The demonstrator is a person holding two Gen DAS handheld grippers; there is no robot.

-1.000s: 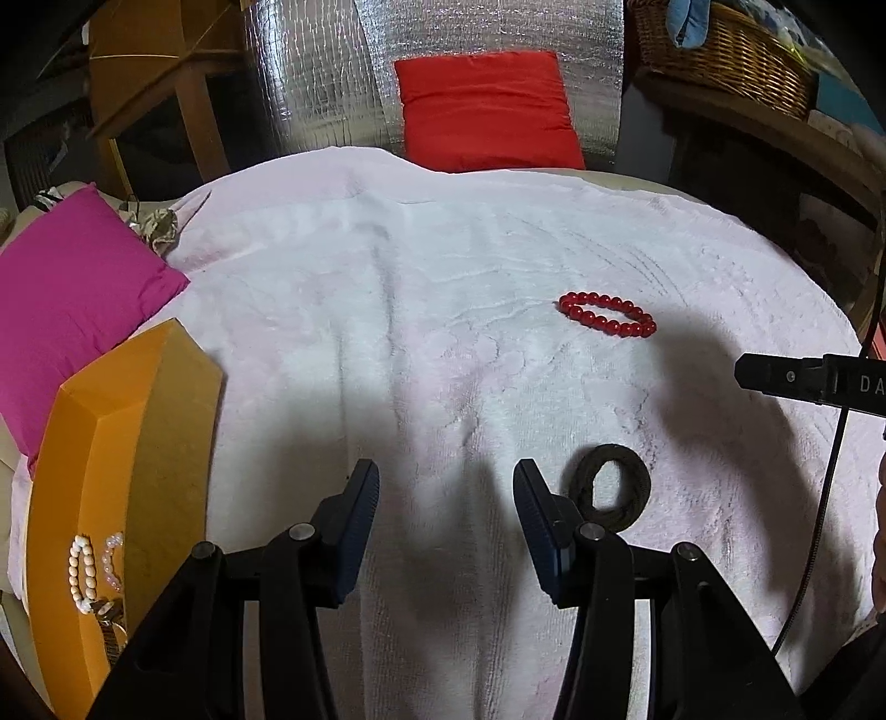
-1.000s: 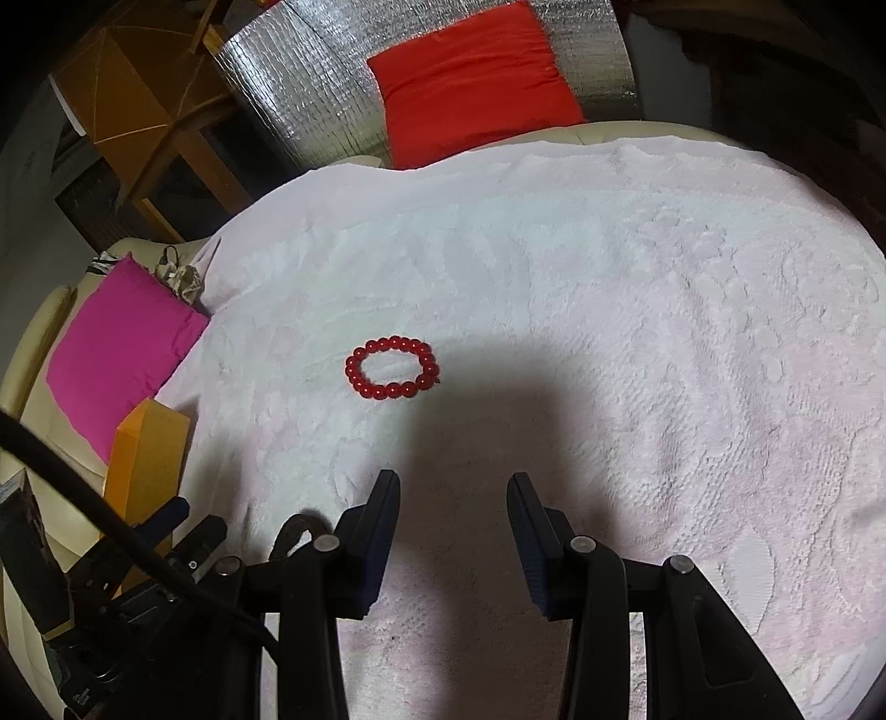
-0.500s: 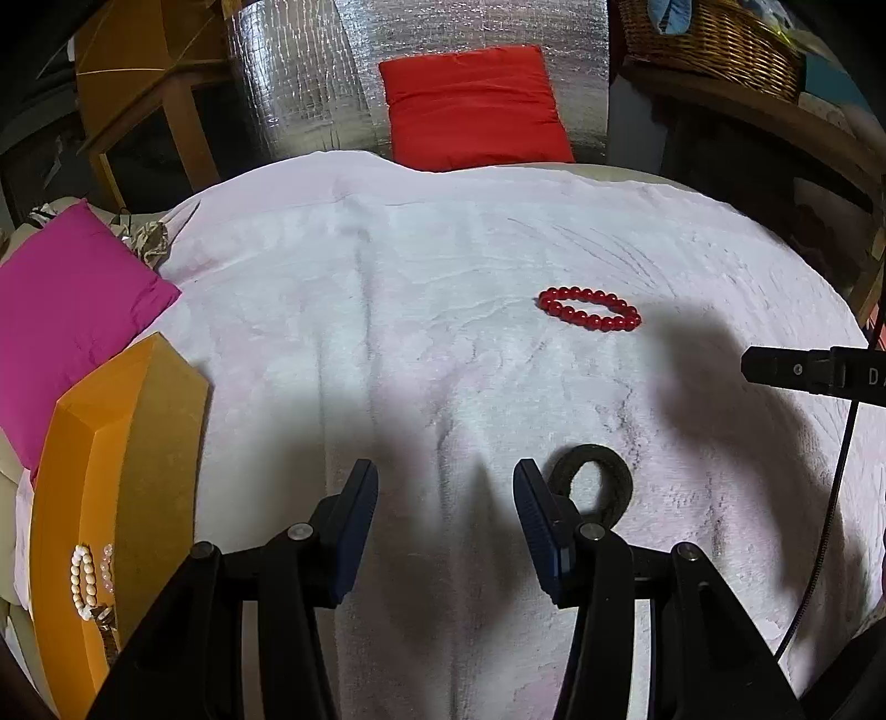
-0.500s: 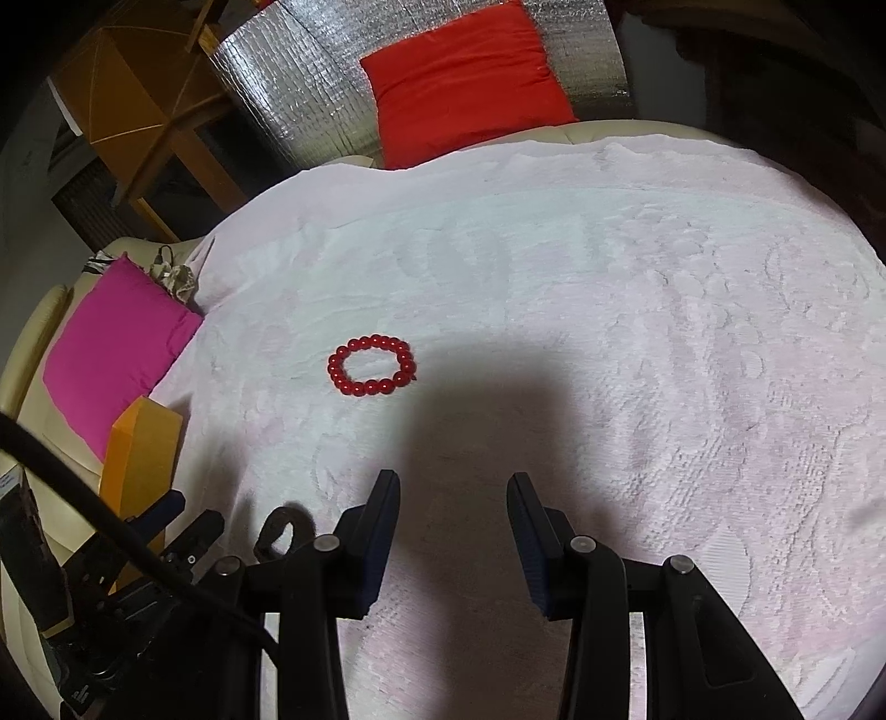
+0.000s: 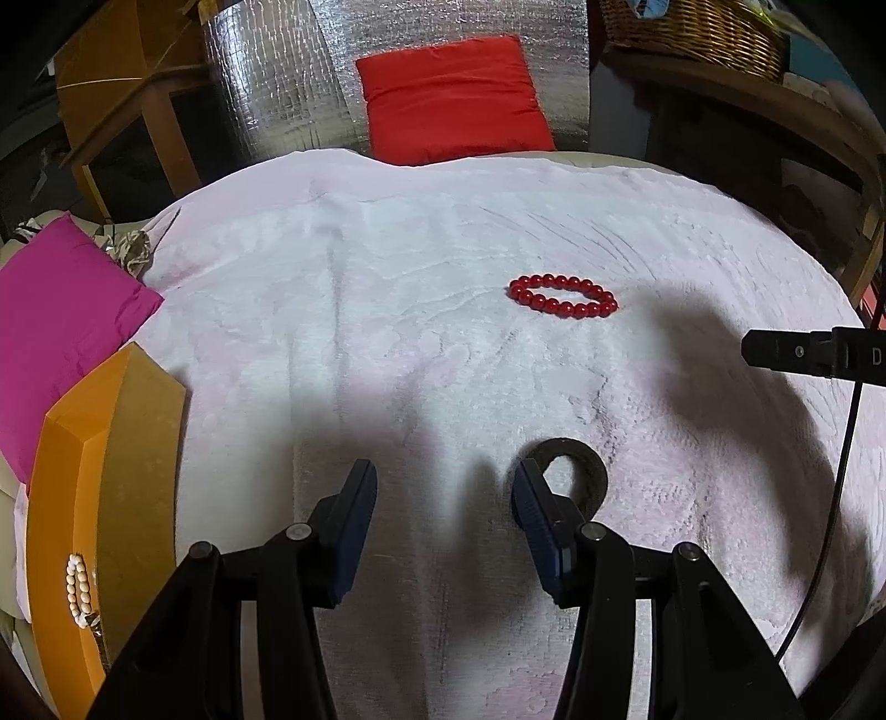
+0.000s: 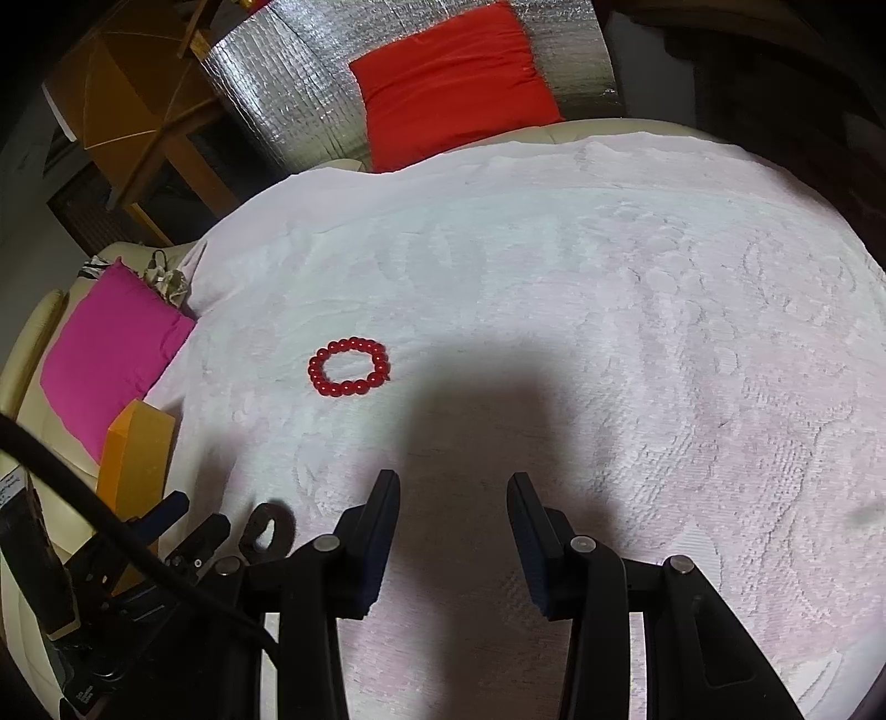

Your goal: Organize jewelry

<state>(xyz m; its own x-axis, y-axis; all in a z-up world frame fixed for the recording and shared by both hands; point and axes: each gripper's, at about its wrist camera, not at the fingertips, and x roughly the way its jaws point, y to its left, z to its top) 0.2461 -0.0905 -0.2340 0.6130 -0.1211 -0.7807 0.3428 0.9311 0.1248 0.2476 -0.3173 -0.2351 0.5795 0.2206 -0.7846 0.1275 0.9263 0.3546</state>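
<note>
A red bead bracelet lies on the white towel-covered table; it also shows in the right wrist view. A dark ring-shaped bracelet lies just right of my left gripper's right fingertip, partly hidden by it; it also shows in the right wrist view. My left gripper is open and empty. My right gripper is open and empty over bare towel. An orange jewelry box at the left holds a pale bead bracelet.
A magenta cushion lies at the left, a red cushion and silver foil sheet at the back. A wicker basket stands on a shelf at the back right. The right gripper's tip reaches in from the right.
My left gripper has drawn back and down; the dark ring now sits right at its right fingertip. The right gripper has shifted a little to the right; the red bracelet sits further left in its view.
</note>
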